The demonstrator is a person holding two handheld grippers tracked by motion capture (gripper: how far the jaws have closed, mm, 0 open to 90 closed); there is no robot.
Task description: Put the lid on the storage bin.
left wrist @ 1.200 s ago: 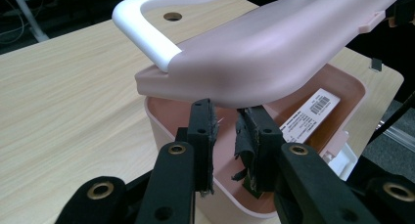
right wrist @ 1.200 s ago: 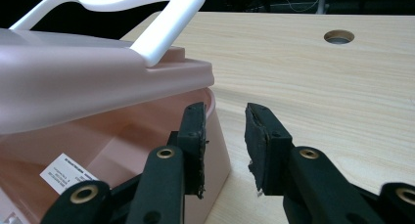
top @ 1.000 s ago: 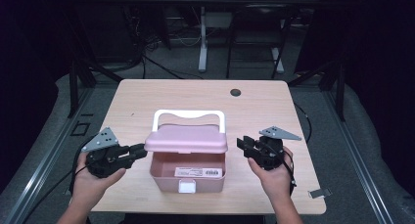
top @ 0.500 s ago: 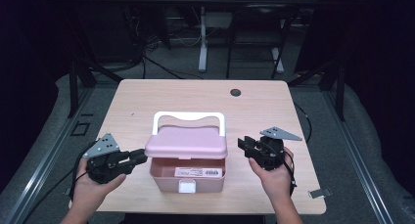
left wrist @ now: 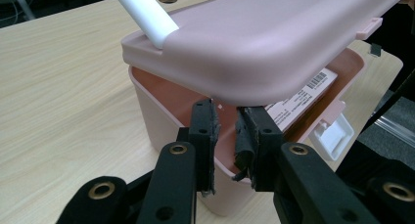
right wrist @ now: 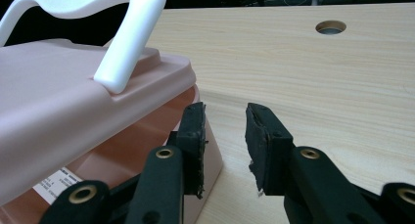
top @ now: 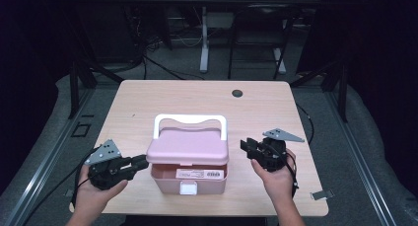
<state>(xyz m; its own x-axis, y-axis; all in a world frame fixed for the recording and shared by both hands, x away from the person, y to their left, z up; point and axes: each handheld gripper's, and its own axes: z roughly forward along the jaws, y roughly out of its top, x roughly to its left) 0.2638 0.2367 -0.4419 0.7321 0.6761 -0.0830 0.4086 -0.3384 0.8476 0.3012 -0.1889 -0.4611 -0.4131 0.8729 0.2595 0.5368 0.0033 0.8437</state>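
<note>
A pink box (top: 190, 179) with a white handle (top: 190, 120) stands near the table's front edge. Its lid (top: 188, 147) is ajar, raised at the front, and a white labelled item (left wrist: 298, 99) lies inside. My left gripper (top: 143, 160) is at the box's left side. In the left gripper view its tips (left wrist: 225, 116) sit just under the lid's (left wrist: 264, 43) edge at the box's rim, with a gap between the pads and nothing pressed. My right gripper (top: 245, 146) stands open beside the box's right side, and in its own view (right wrist: 225, 121) nothing is between the jaws.
The white latch (top: 188, 188) hangs loose on the box's front. A cable hole (top: 237, 93) is at the back of the wooden table (top: 148, 102). A small metal clip (top: 321, 194) sits at the front right edge. Dark floor and stands surround the table.
My left gripper has drifted slightly toward the near edge of the table, still at the box's left side. The right gripper and the box have not moved.
</note>
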